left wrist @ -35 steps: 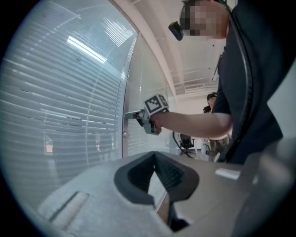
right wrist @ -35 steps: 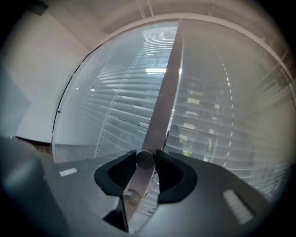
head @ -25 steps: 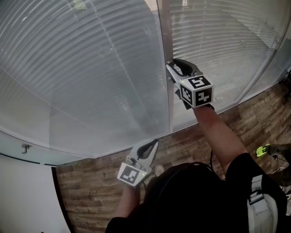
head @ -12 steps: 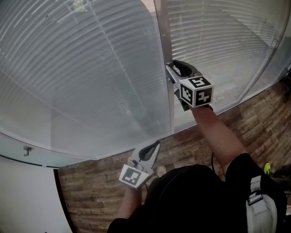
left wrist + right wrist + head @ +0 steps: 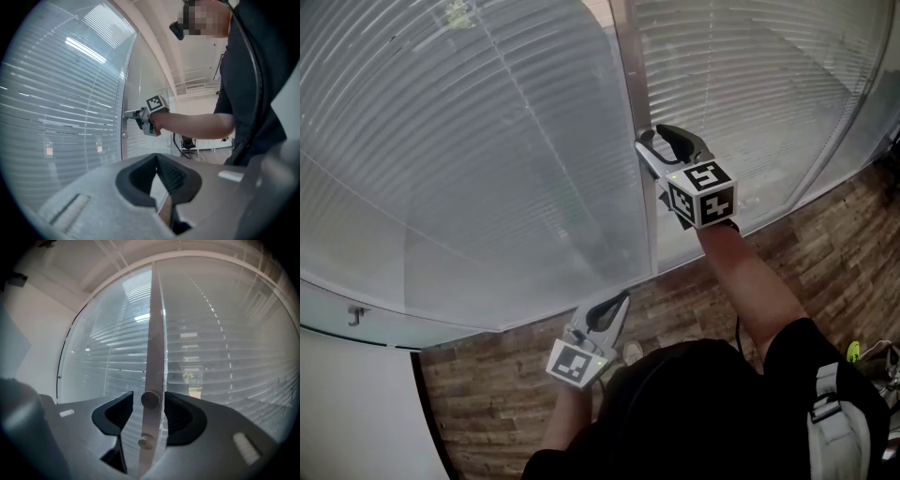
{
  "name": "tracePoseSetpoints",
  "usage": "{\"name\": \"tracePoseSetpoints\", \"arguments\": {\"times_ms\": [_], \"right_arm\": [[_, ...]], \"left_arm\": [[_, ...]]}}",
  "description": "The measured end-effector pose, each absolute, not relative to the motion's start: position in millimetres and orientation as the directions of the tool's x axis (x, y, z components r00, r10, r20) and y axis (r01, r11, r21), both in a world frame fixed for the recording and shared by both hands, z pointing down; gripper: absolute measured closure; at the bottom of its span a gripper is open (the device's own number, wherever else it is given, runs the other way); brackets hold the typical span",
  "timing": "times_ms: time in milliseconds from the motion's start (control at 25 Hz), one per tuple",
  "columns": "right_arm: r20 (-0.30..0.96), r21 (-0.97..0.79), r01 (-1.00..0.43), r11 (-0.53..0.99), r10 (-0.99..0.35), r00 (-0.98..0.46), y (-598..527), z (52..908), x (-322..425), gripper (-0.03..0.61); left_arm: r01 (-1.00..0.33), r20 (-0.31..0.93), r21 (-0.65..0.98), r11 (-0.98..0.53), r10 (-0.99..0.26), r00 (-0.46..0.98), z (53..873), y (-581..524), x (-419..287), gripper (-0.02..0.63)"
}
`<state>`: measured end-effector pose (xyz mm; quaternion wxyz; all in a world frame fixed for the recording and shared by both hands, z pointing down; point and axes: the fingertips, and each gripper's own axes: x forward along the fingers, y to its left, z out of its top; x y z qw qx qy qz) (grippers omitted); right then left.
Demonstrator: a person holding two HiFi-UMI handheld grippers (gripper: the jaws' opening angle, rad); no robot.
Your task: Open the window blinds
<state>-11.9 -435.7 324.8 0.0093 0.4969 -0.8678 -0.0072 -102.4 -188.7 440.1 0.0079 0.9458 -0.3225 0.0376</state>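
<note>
The right gripper [image 5: 664, 139] is spread, its jaws just having been opening. Its pads flank a round knob [image 5: 150, 400] on the upright frame post [image 5: 154, 319] without touching it. 1 more knob [image 5: 146, 442] sits at 6 o'clock of the first. The blinds [image 5: 487, 169] hang at 9 and 3 o'clock of the post. The left gripper [image 5: 622, 298], pressed together and empty, is at 6 o'clock in the head view.

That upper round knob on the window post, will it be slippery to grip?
The upper knob looks smooth and metallic, so probably slippery. It is small and round, offering little hold. Mounted on the rigid post, it likely turns rather than flexes.
</note>
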Motion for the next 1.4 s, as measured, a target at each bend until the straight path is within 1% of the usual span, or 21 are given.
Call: {"name": "tracePoseSetpoints", "arguments": {"times_ms": [80, 160, 240, 320, 440, 520, 640, 760, 920, 960, 1000, 1240, 1400], "right_arm": [[0.021, 0.185, -0.851, 0.491, -0.868, -0.496, -430.4, 322.3, -13.9, 0.366], [0.043, 0.391, -0.797, 0.461, -0.874, -0.485, -424.7, 318.3, -18.5, 0.36], [0.08, 0.602, -0.686, 0.409, -0.886, -0.457, -420.7, 316.1, -22.5, 0.351], [0.111, 0.773, -0.536, 0.341, -0.903, -0.415, -419.3, 318.3, -26.6, 0.324], [0.136, 0.901, -0.337, 0.275, -0.914, -0.382, -420.9, 329.6, -29.4, 0.324], [0.15, 0.932, -0.257, 0.256, -0.917, -0.369, -423.2, 334.7, -28.7, 0.325], [0.162, 0.955, -0.177, 0.238, -0.92, -0.358, -426.6, 335.8, -28.0, 0.334], [0.159, 0.967, -0.132, 0.219, -0.92, -0.359, -429.0, 333.6, -30.2, 0.343], [0.166, 0.976, -0.073, 0.204, -0.923, -0.348, -432.4, 337.0, -28.8, 0.372], [0.17, 0.978, -0.057, 0.201, -0.924, -0.343, -433.2, 338.4, -28.3, 0.394], [0.17, 0.979, -0.045, 0.196, -0.925, -0.339, -433.6, 339.2, -28.0, 0.443], [0.165, 0.977, -0.071, 0.2, -0.927, -0.337, -434.6, 336.9, -27.8, 0.449], [0.158, 0.956, -0.18, 0.232, -0.923, -0.351, -434.6, 332.5, -28.7, 0.449]], "left_arm": [[-0.611, 0.076, -0.009, -0.791, -0.61, 0.789, 440.8, -189.7, -103.4, 0.609], [-0.61, 0.07, -0.009, -0.792, -0.609, 0.79, 441.5, -189.4, -103.0, 0.609], [-0.61, 0.067, -0.004, -0.792, -0.609, 0.79, 442.8, -188.4, -102.2, 0.609], [-0.609, 0.068, 0.0, -0.793, -0.608, 0.791, 444.6, -187.2, -101.7, 0.609], [-0.603, 0.061, -0.003, -0.798, -0.602, 0.796, 445.1, -186.8, -98.8, 0.609], [-0.601, 0.051, -0.006, -0.799, -0.6, 0.798, 444.5, -186.8, -97.2, 0.609], [-0.601, 0.041, -0.004, -0.799, -0.601, 0.799, 444.0, -186.3, -97.4, 0.609], [-0.605, 0.042, -0.002, -0.796, -0.605, 0.795, 444.7, -185.2, -99.7, 0.609], [-0.615, 0.041, 0.007, -0.788, -0.614, 0.788, 445.5, -184.3, -102.0, 0.609], [-0.616, 0.039, 0.006, -0.788, -0.615, 0.788, 445.5, -183.9, -102.3, 0.609], [-0.616, 0.038, 0.005, -0.788, -0.615, 0.787, 445.4, -183.5, -102.5, 0.609], [-0.623, 0.042, 0.007, -0.782, -0.623, 0.781, 446.0, -182.7, -104.9, 0.609], [-0.623, 0.043, 0.004, -0.782, -0.622, 0.782, 446.2, -181.2, -104.6, 0.609]]}}
